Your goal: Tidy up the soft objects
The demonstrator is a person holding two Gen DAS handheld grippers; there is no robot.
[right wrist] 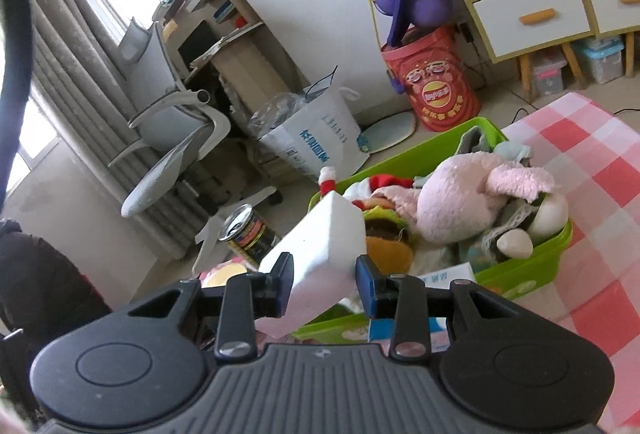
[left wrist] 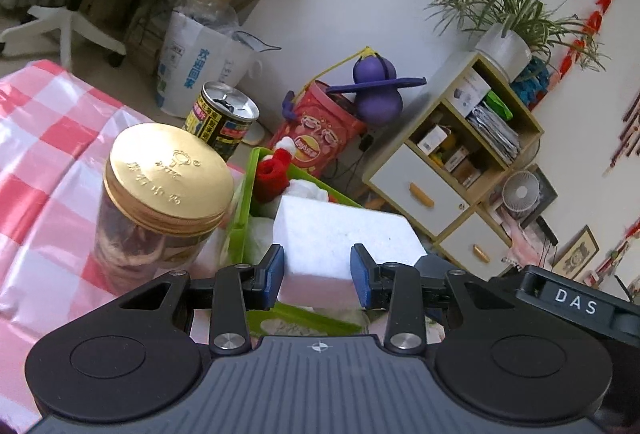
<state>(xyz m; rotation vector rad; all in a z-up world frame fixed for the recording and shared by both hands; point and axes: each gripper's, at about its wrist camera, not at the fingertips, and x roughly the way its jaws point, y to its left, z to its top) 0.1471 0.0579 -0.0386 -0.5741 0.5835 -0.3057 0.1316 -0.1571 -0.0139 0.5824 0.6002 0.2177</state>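
A white foam block is held over a green bin. My left gripper is shut on one end of it. My right gripper is shut on the other end of the same block. The green bin holds several soft toys: a pink plush, a burger plush, and a red and white plush. The block hovers above the bin's near-left corner.
A jar with a gold lid stands on the red checked tablecloth just left of the bin. A black and yellow can stands behind it. A red drum, a white bag and a chair are on the floor beyond.
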